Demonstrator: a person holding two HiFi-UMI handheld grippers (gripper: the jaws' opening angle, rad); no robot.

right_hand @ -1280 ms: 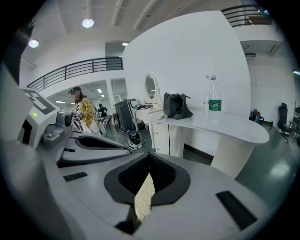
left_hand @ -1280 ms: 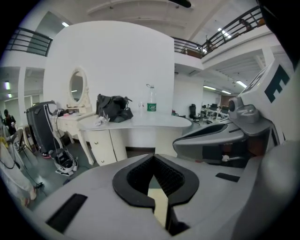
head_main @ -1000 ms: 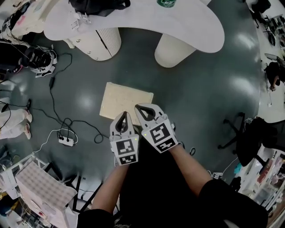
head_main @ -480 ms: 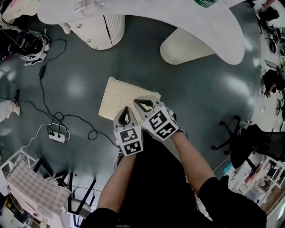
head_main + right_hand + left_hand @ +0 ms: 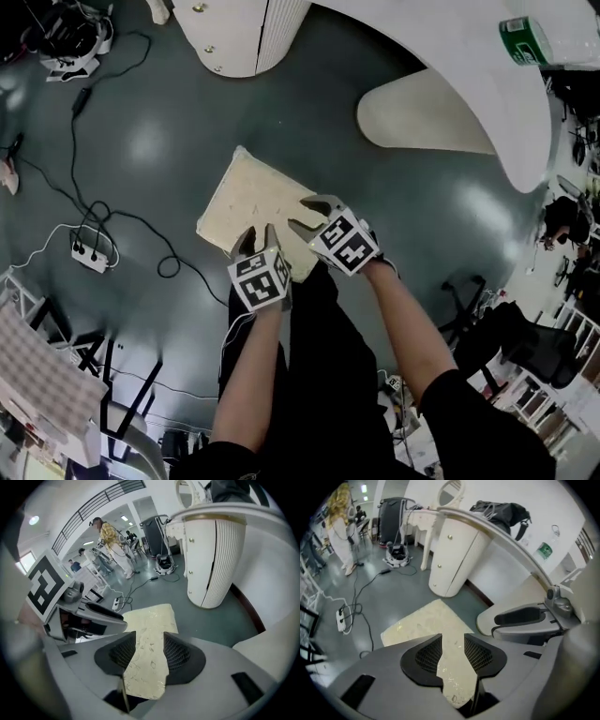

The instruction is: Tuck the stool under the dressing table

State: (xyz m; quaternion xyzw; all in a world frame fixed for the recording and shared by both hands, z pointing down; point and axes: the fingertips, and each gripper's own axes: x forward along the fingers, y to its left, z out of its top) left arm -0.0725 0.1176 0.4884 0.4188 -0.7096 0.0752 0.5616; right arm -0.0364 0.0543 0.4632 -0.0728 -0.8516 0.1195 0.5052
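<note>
I see the cream square cushioned stool (image 5: pixel 248 192) on the grey floor (image 5: pixel 394 216), with the white curved counter (image 5: pixel 469 75) at its 1 o'clock. At its 5 o'clock edge my left claw (image 5: pixel 260 234) and right claw (image 5: pixel 314 211) have just been opening. Both are part-wide, seat between, ungripped.

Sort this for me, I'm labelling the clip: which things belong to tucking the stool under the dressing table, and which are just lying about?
Job in hand:
stool
dressing table

Just lying about:
power strip on the floor
green-labelled bottle on the tabletop
black bag on the tabletop
black office chair
</note>
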